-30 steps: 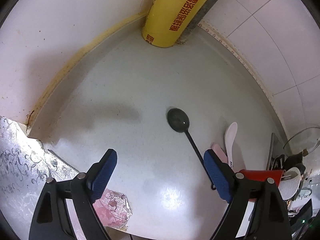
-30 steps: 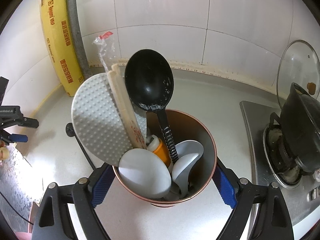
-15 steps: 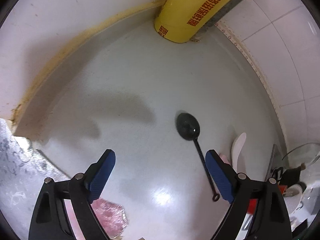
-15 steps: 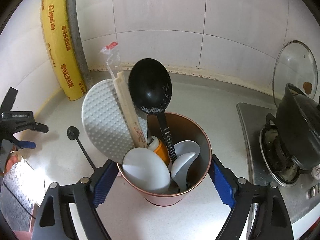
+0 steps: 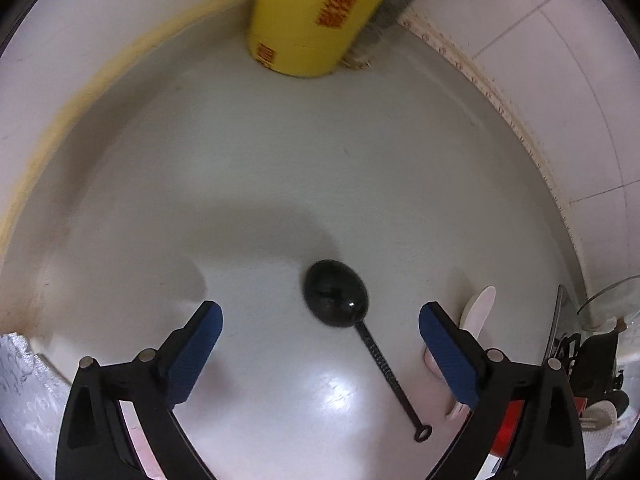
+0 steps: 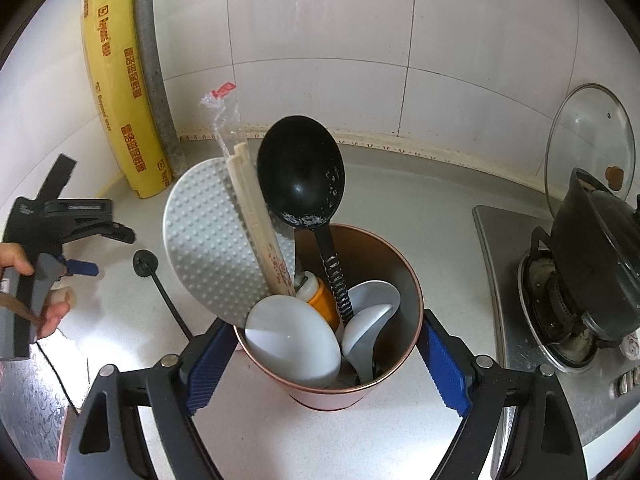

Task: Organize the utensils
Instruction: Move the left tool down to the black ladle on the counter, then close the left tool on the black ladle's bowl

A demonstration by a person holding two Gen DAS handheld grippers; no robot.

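A small black spoon lies on the grey counter, handle running toward the lower right. My left gripper hovers over it with its jaws opening, the bowl between the blue pads and untouched. In the right wrist view the same spoon lies right of the left gripper, held by a hand. My right gripper is shut on a copper utensil holder. The holder contains a black ladle, a dotted white paddle, wrapped chopsticks and pale spoons.
A yellow cling-film roll stands in the tiled corner. A pale pink paddle lies right of the black spoon. A black pot sits on the gas stove at right, with a glass lid against the wall.
The left gripper has come forward and down over the black spoon, whose bowl now lies between its wider jaws. The right gripper's jaws closed in against the holder.
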